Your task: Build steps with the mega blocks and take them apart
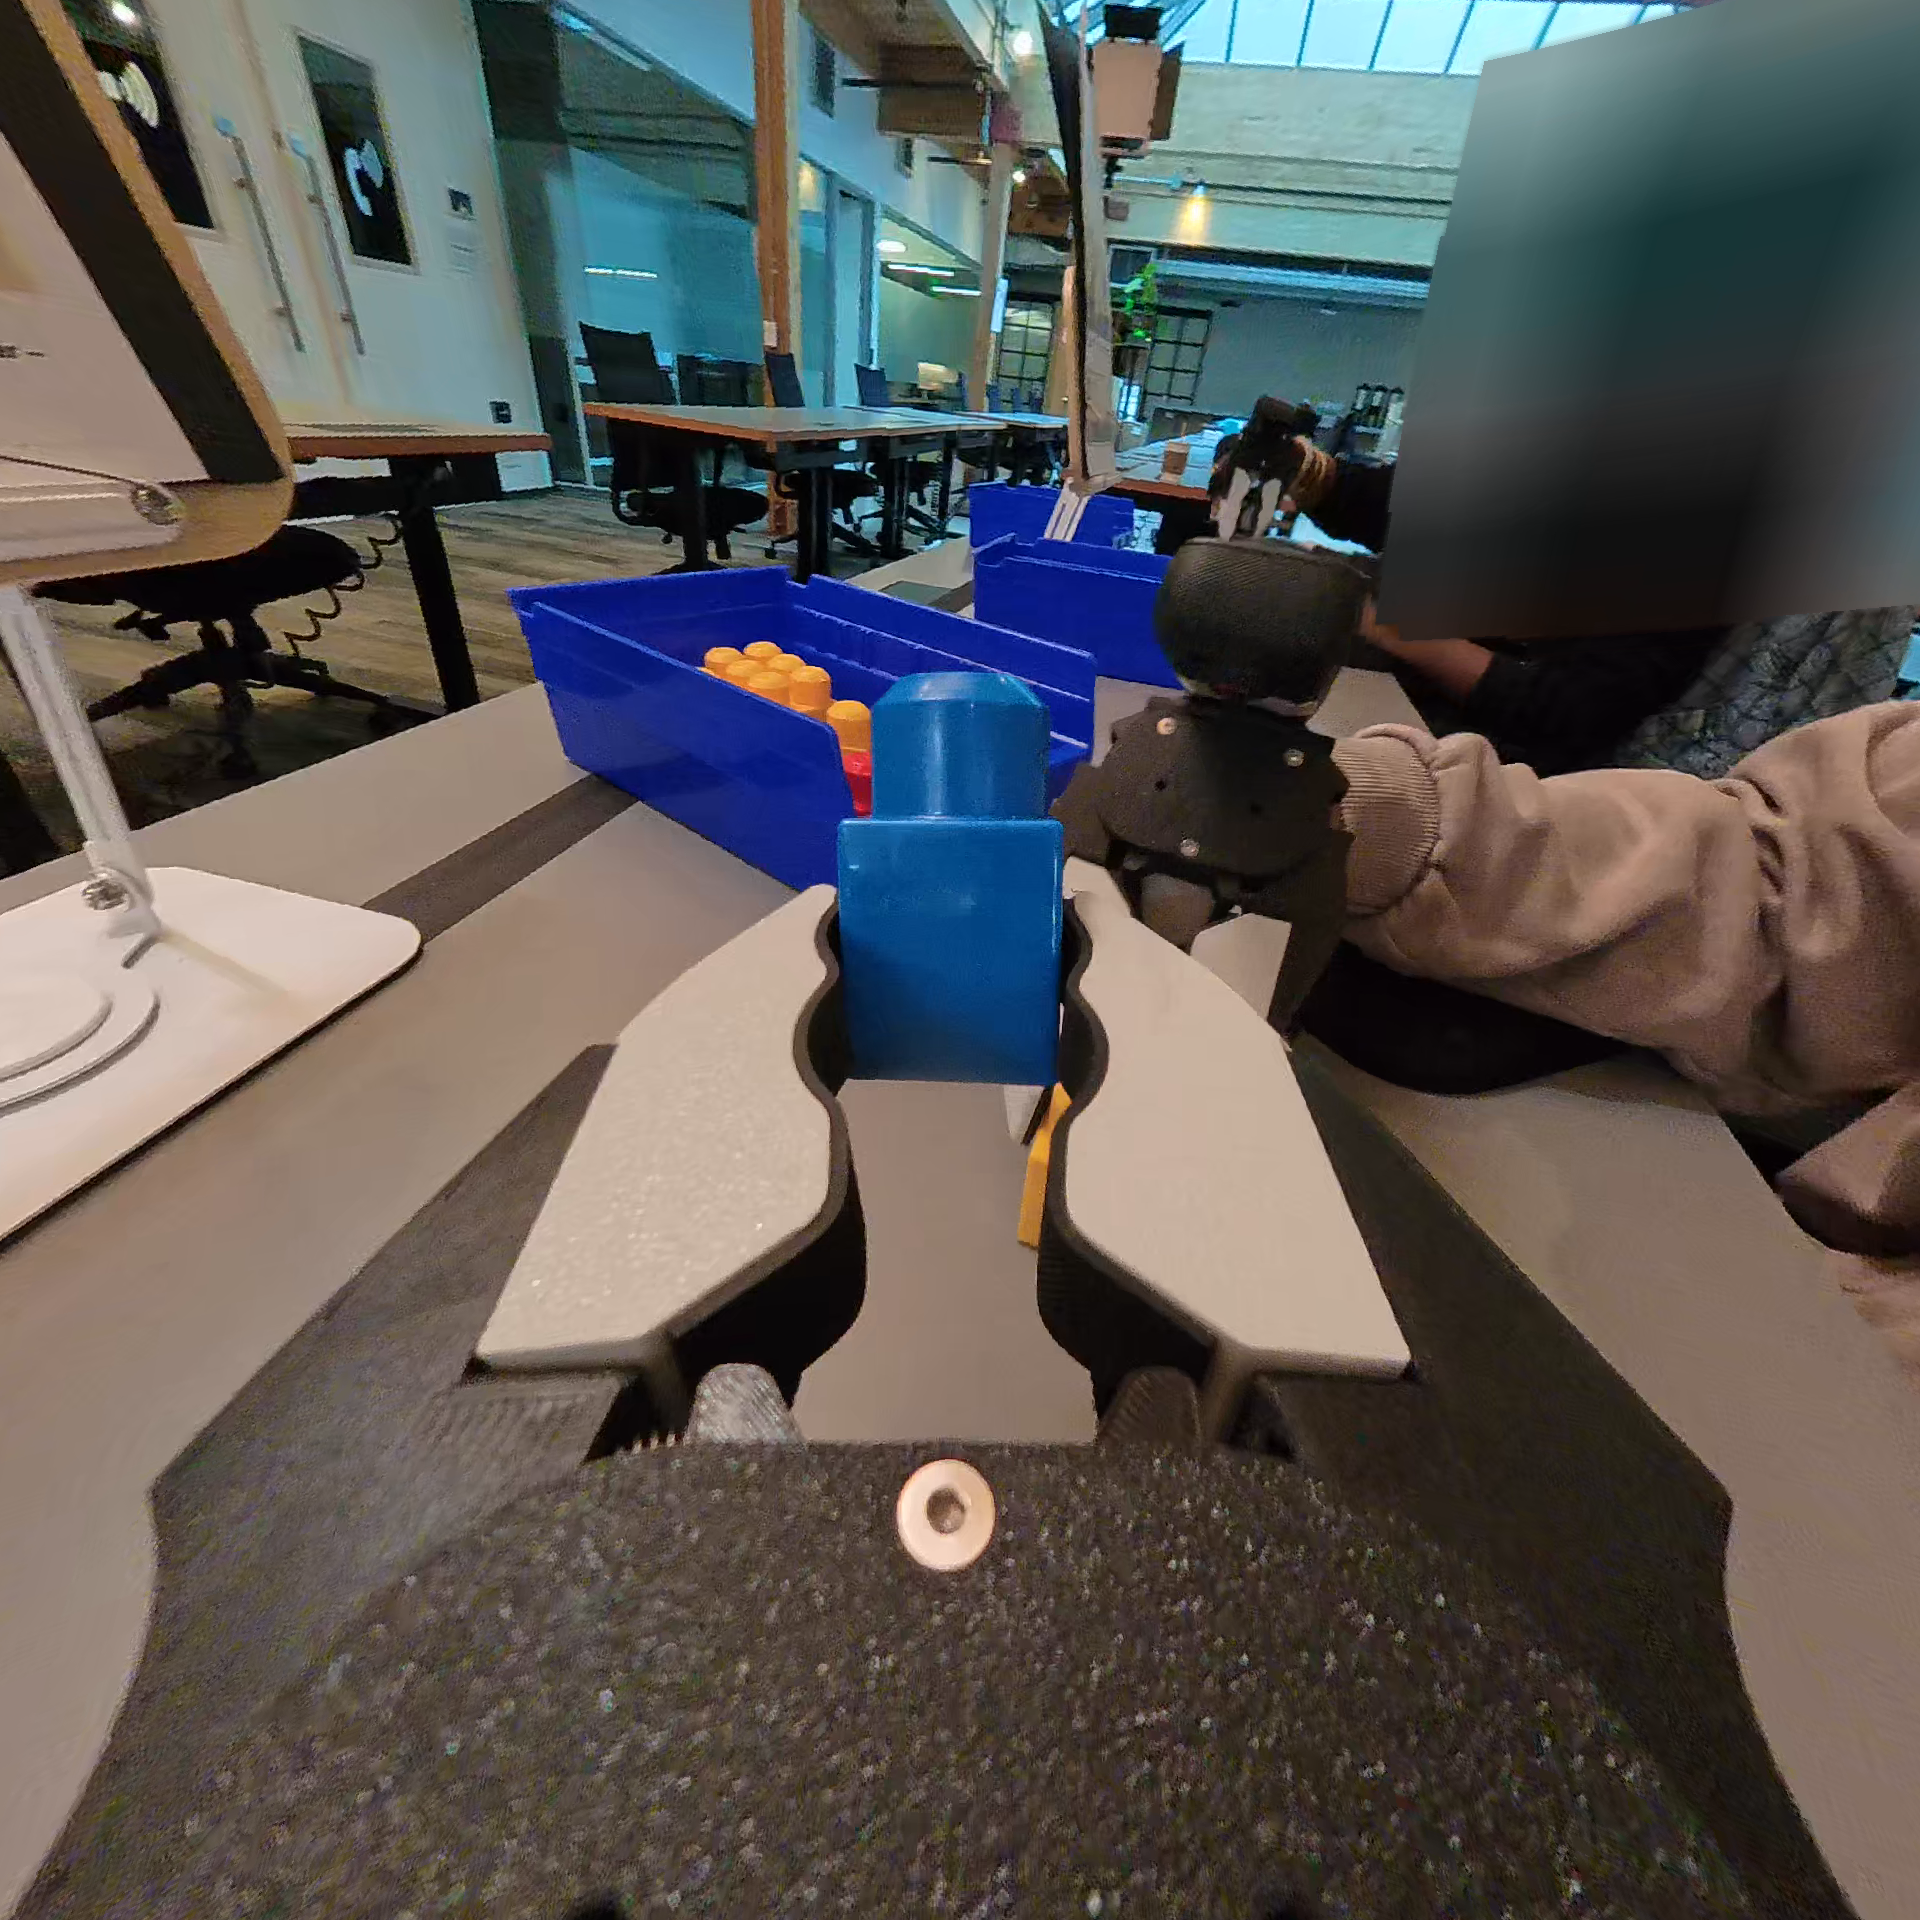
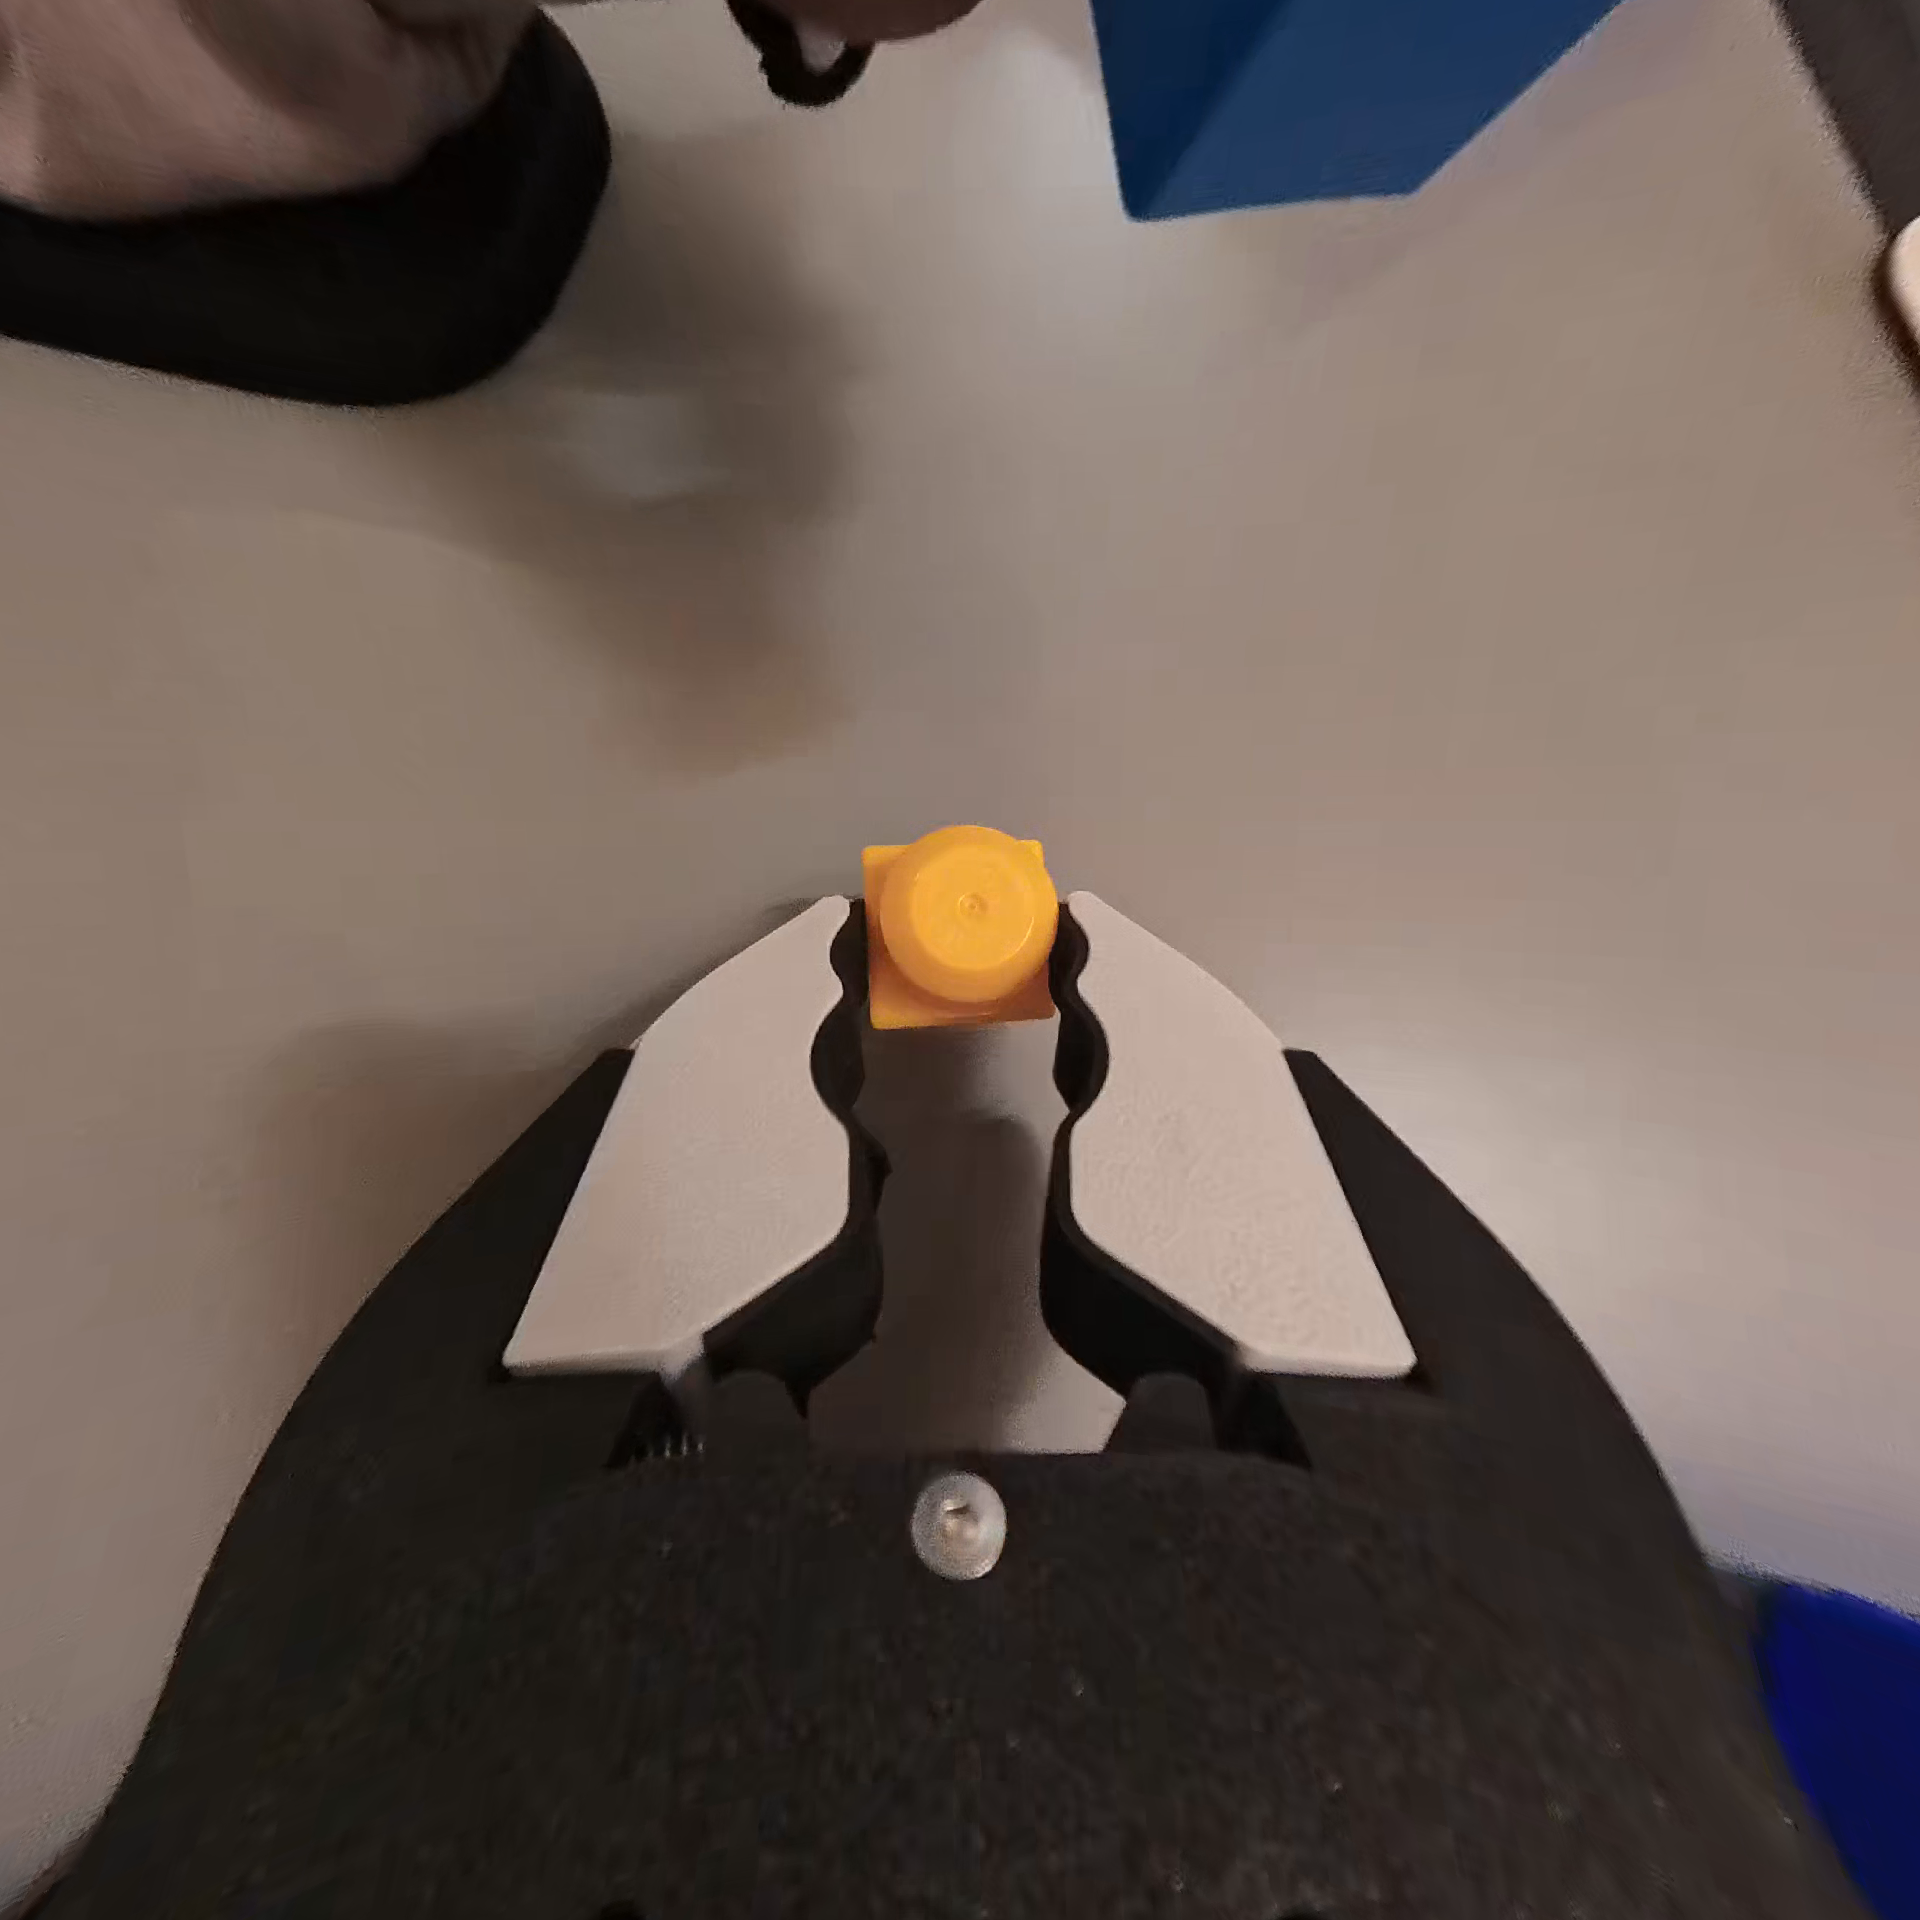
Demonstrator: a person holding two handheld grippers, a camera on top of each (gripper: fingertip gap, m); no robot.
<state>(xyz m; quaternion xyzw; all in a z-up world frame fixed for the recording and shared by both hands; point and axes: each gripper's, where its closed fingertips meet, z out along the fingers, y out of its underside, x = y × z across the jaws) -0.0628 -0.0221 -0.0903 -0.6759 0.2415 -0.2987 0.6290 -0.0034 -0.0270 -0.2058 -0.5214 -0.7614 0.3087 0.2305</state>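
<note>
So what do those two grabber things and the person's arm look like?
Both the left gripper and the right gripper look alike: a speckled black body with a silver screw in the middle, and two light grey fingers with wavy black inner edges. The person wears a loose taupe sweatshirt sleeve with a ribbed cuff.

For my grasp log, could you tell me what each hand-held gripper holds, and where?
Left hand-held gripper: blue block, by its side walls. Right hand-held gripper: orange block, by its sides.
</note>
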